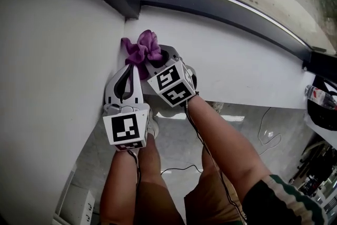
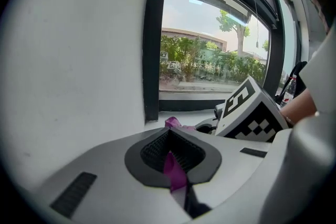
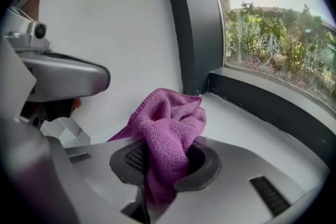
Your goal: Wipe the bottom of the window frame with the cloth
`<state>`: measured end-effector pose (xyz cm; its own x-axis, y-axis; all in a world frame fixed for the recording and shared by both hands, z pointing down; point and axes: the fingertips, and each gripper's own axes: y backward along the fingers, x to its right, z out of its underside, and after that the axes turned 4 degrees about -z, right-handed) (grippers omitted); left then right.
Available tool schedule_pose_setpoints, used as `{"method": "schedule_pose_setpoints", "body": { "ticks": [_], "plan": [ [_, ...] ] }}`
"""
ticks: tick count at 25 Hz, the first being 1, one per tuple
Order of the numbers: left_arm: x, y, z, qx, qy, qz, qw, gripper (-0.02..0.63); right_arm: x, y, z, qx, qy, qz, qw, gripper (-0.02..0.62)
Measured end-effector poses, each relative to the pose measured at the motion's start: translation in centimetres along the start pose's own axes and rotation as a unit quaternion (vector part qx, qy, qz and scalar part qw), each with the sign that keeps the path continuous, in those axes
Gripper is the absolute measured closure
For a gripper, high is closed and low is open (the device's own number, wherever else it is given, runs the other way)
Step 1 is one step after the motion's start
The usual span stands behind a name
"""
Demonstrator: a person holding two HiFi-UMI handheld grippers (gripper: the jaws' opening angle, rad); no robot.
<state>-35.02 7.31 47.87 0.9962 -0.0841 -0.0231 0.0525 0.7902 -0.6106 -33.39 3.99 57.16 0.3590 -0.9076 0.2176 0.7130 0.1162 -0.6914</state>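
1. Jaws of the left gripper [image 2: 173, 162] were closed together, with a thin strip of purple cloth [image 3: 169, 122] pinched in the seam between the pads.
2. Jaws of the right gripper [image 3: 157, 165] were closed on a thick bunch of the same cloth. The rest of the fabric stood past the tips in loose folds.
3. Both grippers pointed toward the dark window frame [image 1: 221, 5]. They sat close beside each other, and the right one's marker cube [image 1: 172, 83] lay next to the left one's body.
4. The cloth lay on the white sill [image 1: 237, 60], near the left end of the frame's bottom rail. A band of bare sill showed between cloth and rail.
5. The white wall [image 1: 47, 60] met the frame at that left end, and the cloth sat close to it in the corner.
6. On the side of the sill away from the frame, a forearm [image 1: 226, 145] extended from each gripper, with a thin black cable running along it.
7. A loose cable [image 1: 268, 134] lay on the grey floor [image 1: 179, 145] farther from the frame.
8. Trees [image 2: 210, 63] and a low building showed beyond the frame, through the glass.
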Motion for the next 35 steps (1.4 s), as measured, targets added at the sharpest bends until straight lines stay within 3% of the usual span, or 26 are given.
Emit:
{"method": "schedule_pose_setpoints", "body": {
  "ticks": [8,20,35],
  "plan": [
    [-0.1,-1.0,-0.6,-0.005,-0.007,-0.001,1.0000,0.597,3.4,-1.3,-2.3,-0.011,0.013,0.013,1.000,0.489],
    [1.3,-2.0,-1.8,-0.010,-0.032,0.011,0.9994,0.597,4.6,0.2,-1.1,-0.019,0.010,0.021,1.000,0.491],
    [10.3,-3.9,-2.8,-0.015,-0.072,0.060,0.9955,0.597,9.9,7.0,4.2,-0.014,-0.029,0.052,0.998,0.491]
  ]
}}
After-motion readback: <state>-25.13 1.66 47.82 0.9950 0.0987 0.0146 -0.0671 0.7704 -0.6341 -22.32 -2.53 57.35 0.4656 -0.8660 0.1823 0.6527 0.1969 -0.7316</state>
